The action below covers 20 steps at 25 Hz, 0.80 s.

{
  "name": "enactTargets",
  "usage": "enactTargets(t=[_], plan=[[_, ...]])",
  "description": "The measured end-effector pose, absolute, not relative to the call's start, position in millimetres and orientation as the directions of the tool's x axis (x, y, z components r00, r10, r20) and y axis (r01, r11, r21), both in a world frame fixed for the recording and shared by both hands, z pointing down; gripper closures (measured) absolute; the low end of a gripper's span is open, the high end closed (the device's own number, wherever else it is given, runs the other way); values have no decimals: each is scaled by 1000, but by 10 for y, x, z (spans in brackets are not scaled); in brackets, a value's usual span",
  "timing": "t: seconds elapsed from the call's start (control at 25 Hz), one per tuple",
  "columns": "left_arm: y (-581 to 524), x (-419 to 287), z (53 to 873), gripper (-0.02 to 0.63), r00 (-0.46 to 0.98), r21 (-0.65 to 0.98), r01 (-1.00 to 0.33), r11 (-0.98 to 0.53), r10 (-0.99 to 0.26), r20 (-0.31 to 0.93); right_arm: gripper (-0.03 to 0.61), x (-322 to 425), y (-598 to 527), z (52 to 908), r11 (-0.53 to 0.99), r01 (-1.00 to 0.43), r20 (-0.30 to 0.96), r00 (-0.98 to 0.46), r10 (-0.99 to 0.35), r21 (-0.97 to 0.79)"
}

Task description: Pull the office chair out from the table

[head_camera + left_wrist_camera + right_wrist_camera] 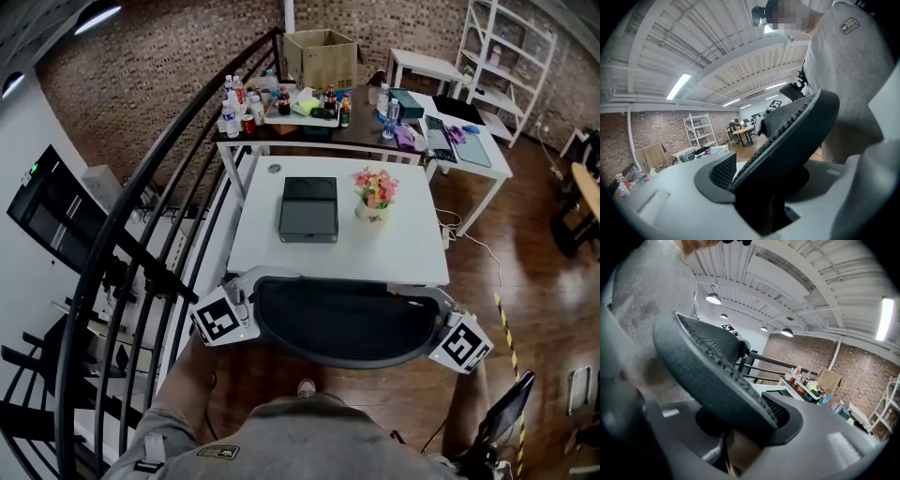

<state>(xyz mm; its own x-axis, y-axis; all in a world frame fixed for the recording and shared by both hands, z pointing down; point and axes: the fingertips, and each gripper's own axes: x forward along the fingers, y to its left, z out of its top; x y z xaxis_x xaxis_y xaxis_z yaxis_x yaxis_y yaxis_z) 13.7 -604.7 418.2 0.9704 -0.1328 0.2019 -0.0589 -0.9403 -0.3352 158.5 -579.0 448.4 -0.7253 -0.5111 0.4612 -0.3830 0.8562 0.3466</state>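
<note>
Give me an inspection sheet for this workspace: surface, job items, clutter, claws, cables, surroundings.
Surface: white table, mostly bare.
Job's things: chair, its back at the table's near edge, not yet pulled out.
Clutter: grey case and flowers on the table.
Claws: left claw and right claw at the two ends of the chair back, which sits between each one's jaws; firm grip unclear.
Cables: white cable on the floor, right of the table.
Surroundings: black railing at left; bottles, cardboard box and shelf behind.
</note>
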Motion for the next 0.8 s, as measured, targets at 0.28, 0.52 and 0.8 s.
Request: enactTargets(t=[0.28, 0.52, 0.8], plan=[[-5915, 110, 4247, 411, 963, -363, -52, -930, -143, 228, 433, 1581, -5662, 4508, 862, -357, 481, -721, -500, 360], [-5799, 96, 4267, 411, 961, -355, -55, -933, -145, 233, 439, 1566, -5541, 4531, 866, -344, 487, -722, -491, 363], [-5508, 88, 4243, 417, 963, -344, -53, -937, -140, 232, 451, 1562, -5233, 4503, 878, -320, 492, -735, -467, 356]])
